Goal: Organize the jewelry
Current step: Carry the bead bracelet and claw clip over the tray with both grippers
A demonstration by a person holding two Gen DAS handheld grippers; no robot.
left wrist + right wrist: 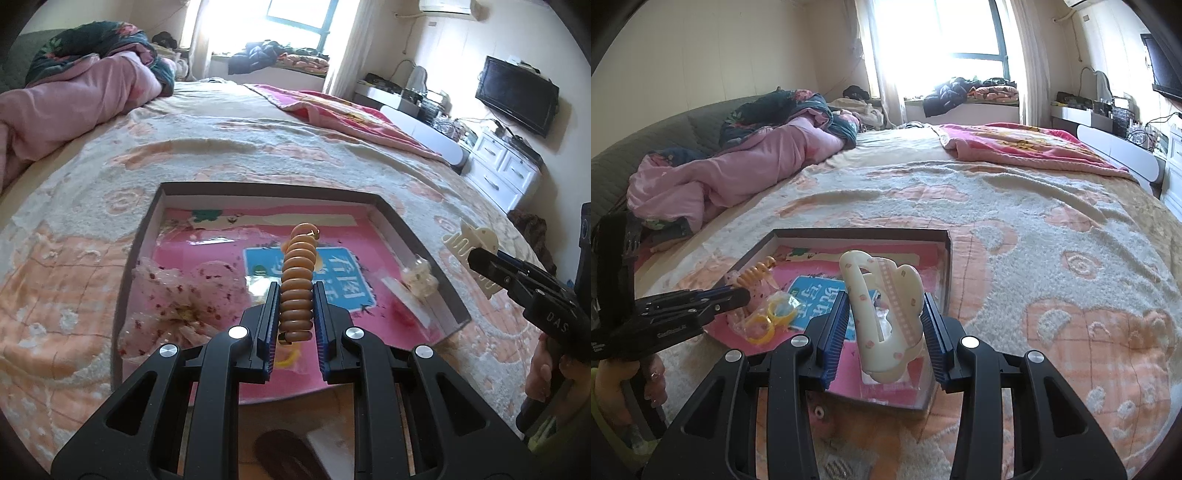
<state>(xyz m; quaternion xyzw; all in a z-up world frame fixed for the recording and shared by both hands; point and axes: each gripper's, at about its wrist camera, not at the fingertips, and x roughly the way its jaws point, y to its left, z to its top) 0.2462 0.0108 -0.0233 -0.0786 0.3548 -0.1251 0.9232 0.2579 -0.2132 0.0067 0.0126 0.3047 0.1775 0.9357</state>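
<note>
Bed (pixel 1052 236) carries my tray (pixel 424 258). My left hand-held gripper (pixel 295 295) pinches the coil tie (pixel 297 280) above it; my right hand-held gripper (pixel 886 321) pinches the claw clip (pixel 882 314) at the tray's near edge. Risk: the smooth clip twists out and lands on the bedding if I release outside the rim.

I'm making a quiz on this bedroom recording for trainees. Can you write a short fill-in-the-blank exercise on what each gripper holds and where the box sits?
1. The left gripper is shut on a ribbed hair clip of a ____ colour.
2. The cream claw clip is held by the ____ gripper.
3. The shallow box lies on the ____.
4. The yellow rings lie ____ the box.

Missing words: brown; right; bed; inside
</note>
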